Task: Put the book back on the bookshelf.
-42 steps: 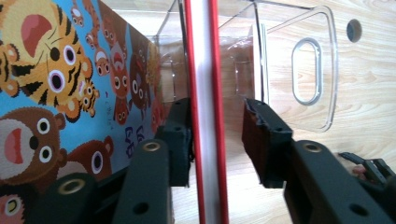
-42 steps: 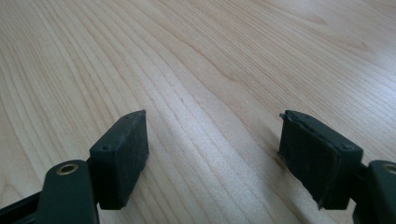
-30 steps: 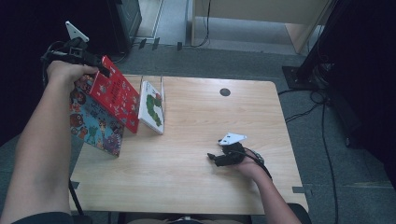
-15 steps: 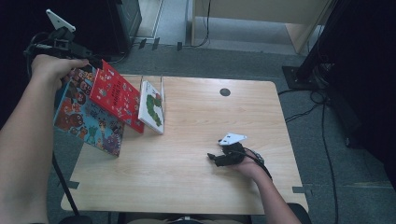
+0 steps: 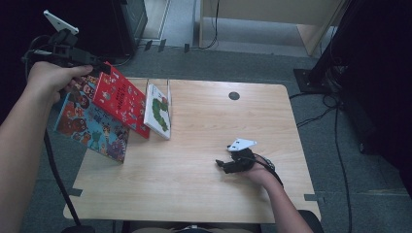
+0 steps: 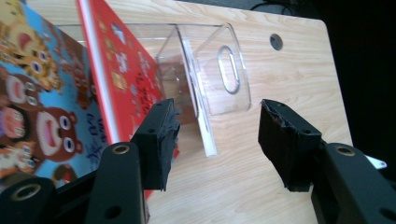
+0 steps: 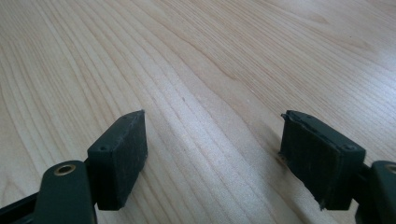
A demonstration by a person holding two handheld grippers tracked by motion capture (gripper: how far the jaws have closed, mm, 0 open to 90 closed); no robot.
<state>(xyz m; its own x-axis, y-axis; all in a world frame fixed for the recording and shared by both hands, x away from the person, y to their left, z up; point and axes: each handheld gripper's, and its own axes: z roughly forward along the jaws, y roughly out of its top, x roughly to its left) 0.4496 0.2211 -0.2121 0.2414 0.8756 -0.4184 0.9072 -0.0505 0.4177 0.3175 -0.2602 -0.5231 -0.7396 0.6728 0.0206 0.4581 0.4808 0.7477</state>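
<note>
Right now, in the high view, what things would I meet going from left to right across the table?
Left gripper → blue animal book → red book → caterpillar book in the clear stand → round hole in the table → right gripper.

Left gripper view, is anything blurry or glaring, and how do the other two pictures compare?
Left gripper view: the left tongs are soft, the clear plastic stand catches pale glare, the red book is fairly sharp. Right gripper view: the right tongs blur, the wooden table has a bright sheen. High view: even light on the table, dark surroundings.
</note>
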